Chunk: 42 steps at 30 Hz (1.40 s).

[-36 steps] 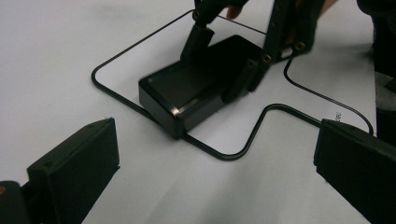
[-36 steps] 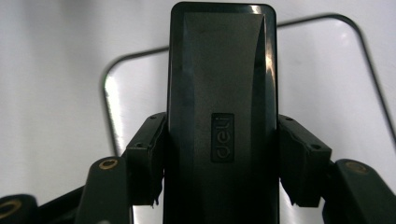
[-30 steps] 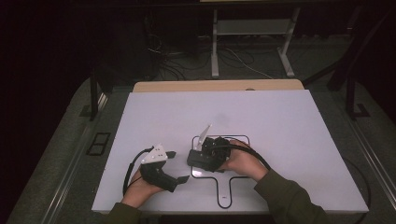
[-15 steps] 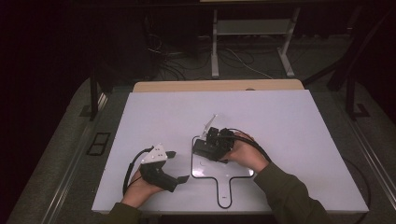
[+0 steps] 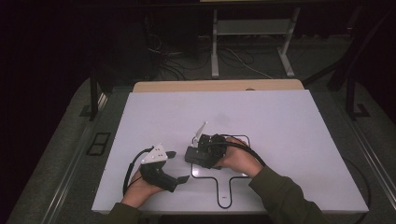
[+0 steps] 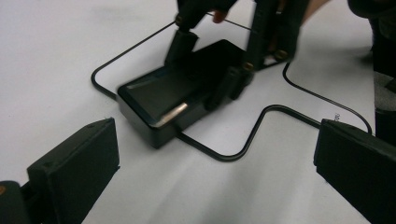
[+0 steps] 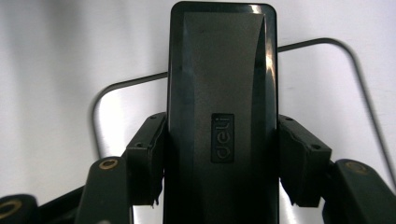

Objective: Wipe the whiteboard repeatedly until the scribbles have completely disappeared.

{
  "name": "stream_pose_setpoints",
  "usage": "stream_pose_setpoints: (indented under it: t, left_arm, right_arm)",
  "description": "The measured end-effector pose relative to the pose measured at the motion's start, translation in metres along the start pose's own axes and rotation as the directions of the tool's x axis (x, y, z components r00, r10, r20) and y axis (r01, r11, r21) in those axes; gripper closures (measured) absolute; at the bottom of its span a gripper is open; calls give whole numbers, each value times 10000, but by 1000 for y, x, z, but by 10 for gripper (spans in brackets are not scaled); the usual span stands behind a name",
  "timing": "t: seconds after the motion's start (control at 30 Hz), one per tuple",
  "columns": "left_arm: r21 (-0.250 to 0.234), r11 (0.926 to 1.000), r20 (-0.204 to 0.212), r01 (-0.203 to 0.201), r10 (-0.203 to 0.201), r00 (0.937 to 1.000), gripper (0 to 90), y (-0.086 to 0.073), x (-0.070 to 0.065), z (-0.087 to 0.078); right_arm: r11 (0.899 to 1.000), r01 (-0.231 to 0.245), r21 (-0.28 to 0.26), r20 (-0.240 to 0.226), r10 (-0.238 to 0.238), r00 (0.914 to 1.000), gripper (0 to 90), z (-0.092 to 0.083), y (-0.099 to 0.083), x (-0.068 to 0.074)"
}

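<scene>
A black box point(image 7: 222, 116) is clamped by its long sides between the right gripper point(image 5: 205, 150), over the black outline point(image 5: 243, 173) drawn on the white table point(image 5: 280, 121). The lettering "deli" on its lid is legible in the right gripper view. The left gripper point(image 6: 215, 186) is seen with jaws spread and nothing between them, the box lying just ahead.

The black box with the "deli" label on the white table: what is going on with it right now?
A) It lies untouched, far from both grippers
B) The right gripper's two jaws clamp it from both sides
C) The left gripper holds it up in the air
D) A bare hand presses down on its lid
B: in the right gripper view the right gripper has a jaw pressed against each long side of the black box, while the left gripper stands open beside it.
</scene>
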<state>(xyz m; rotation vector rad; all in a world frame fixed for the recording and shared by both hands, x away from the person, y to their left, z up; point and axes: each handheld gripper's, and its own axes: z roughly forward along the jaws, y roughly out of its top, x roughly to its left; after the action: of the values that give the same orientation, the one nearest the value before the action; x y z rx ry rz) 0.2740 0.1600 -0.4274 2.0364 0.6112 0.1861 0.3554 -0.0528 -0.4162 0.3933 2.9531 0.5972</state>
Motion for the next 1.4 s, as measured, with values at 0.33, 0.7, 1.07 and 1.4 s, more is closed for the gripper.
stream_pose_setpoints:
  t: [0.33, 0.7, 1.07, 1.4]
  left_arm:
    - [1, 10000, 20, -3, 3, 10000, 0, 0, 1, 0]
    - [11, 10000, 2, -30, 30, 10000, 0, 0, 1, 0]
    - [-3, 10000, -1, 13, -13, 10000, 0, 0, 0, 0]
    - [9, 10000, 1, -42, 42, 10000, 0, 0, 1, 0]
  right_arm:
    - [9997, 30, 224, 76, -32, 10000, 387, 1, 5, -1]
    - [9998, -143, 164, 257, 139, 9996, 387, 4, 9, -10]
    - [9991, 246, 345, 64, -249, 9997, 387, 2, 9, 11]
    - [9993, -294, 248, 503, 281, 9983, 387, 6, 12, -15]
